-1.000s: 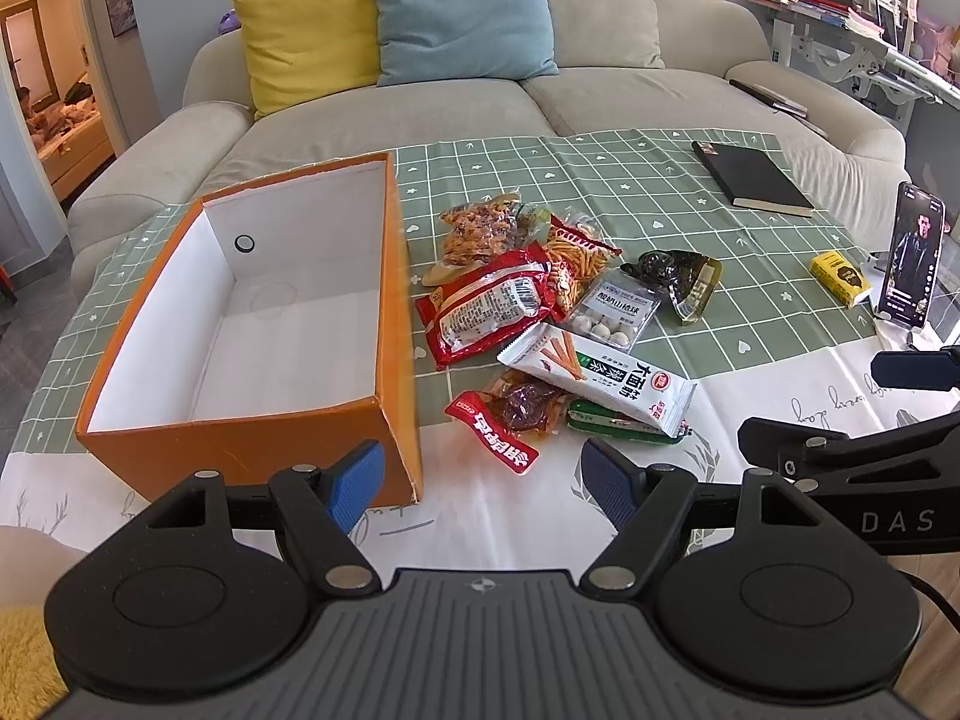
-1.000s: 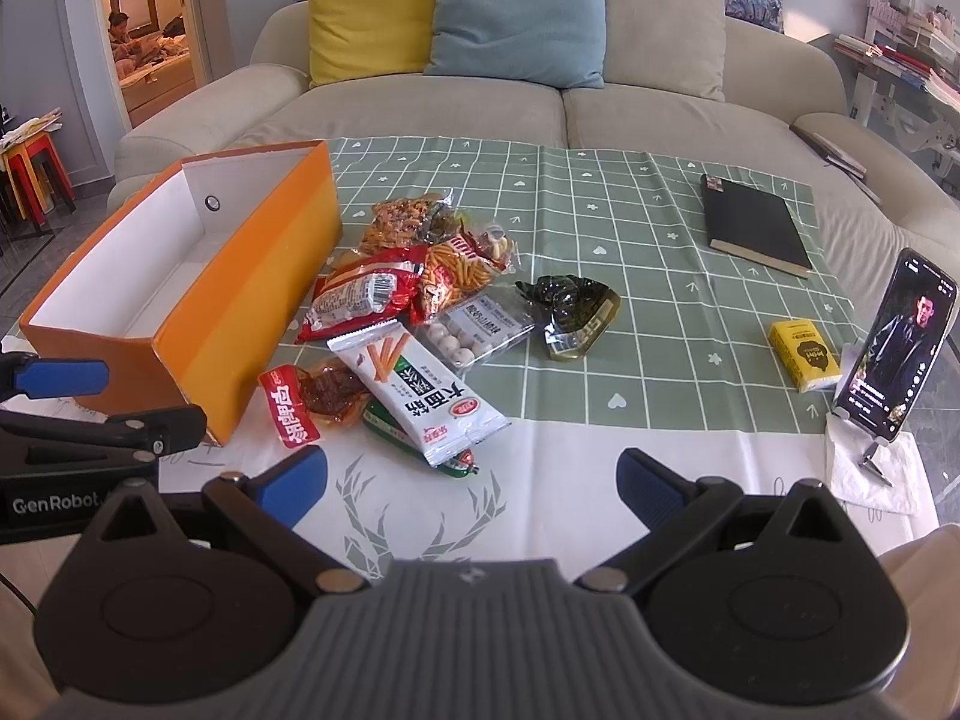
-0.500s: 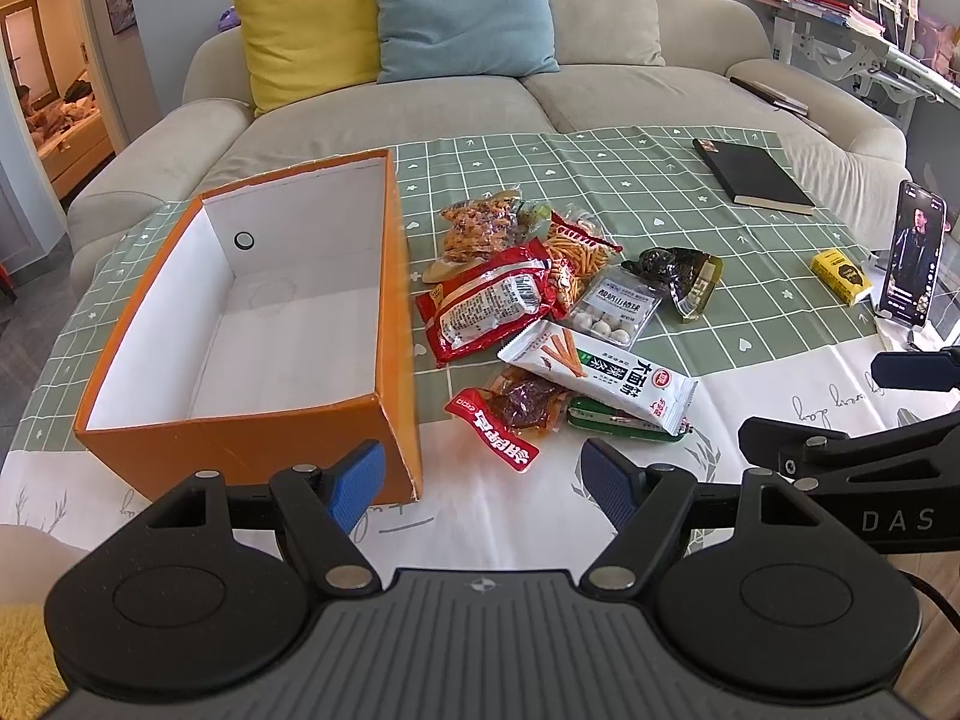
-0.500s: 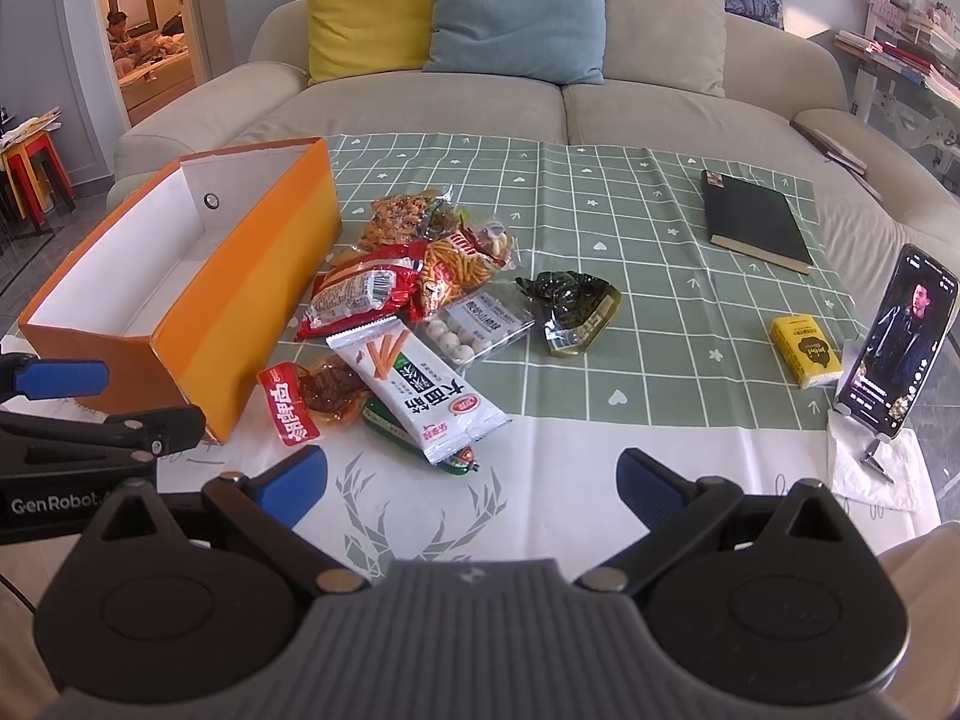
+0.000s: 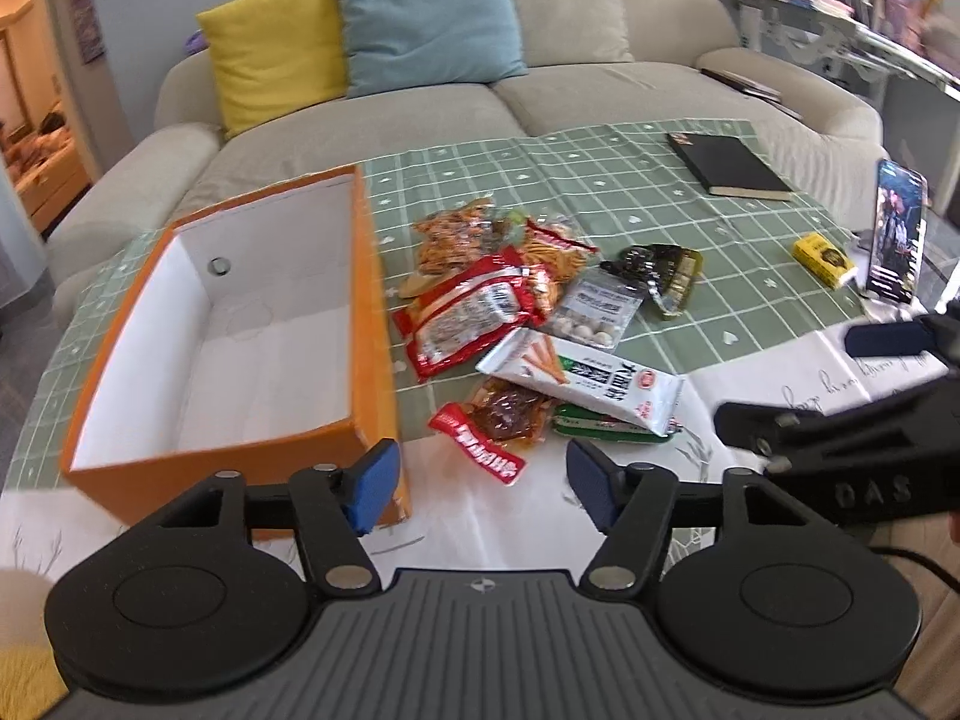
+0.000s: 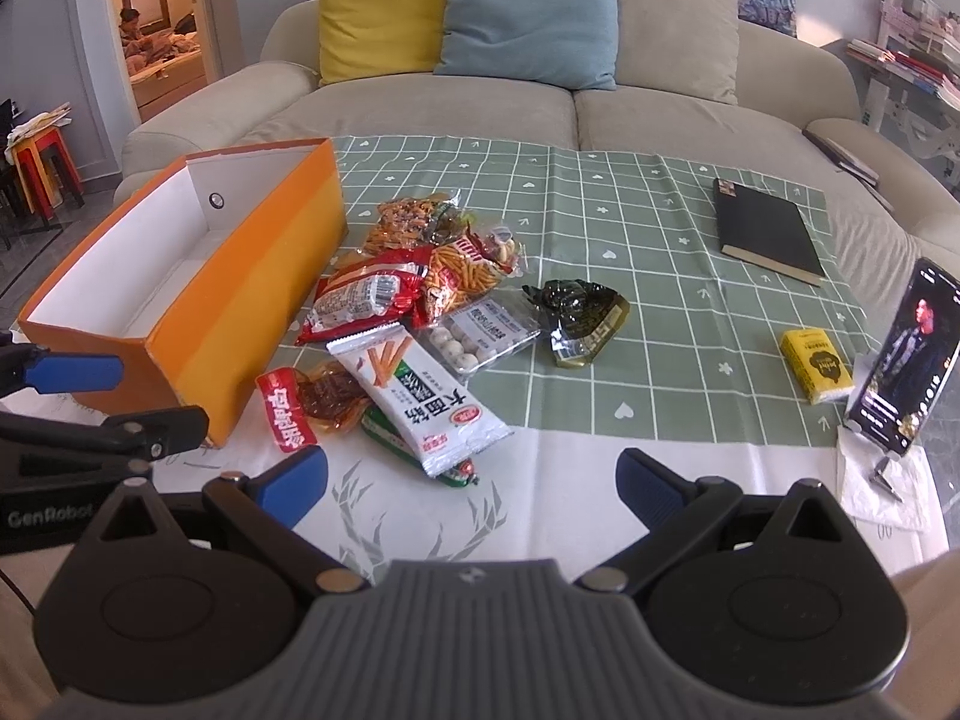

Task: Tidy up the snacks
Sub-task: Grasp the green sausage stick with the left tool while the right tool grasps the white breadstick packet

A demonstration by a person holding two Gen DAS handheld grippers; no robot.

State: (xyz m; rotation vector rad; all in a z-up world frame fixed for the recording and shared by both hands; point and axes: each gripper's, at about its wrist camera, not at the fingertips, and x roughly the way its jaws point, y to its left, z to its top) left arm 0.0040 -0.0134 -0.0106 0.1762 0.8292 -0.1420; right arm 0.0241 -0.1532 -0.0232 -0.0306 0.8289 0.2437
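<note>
Both my grippers hover over the near white part of the tablecloth (image 6: 540, 222), holding nothing. My left gripper (image 5: 477, 483) has just been closing its jaws a bit, still clearly apart, nothing between the blue pads. My right gripper (image 6: 471, 480) stands wide open, also with nothing between its pads.

Orange box (image 5: 372, 324) sits open-topped on the left, white inside, no snacks in it. Snack pile (image 6: 432, 312) lies just beside the box's right wall, packets overlapping: red packet (image 6: 360, 297), white stick-snack packet (image 6: 420, 402) on top of a green one, small red-labelled packet (image 6: 288, 414) nearest the box corner, dark green packet (image 6: 579, 315) slightly apart on the right.

Further right: black book (image 6: 768, 231), yellow pack (image 6: 816, 366), phone (image 6: 906, 360) propped upright. Sofa (image 6: 540, 108) with cushions behind.
</note>
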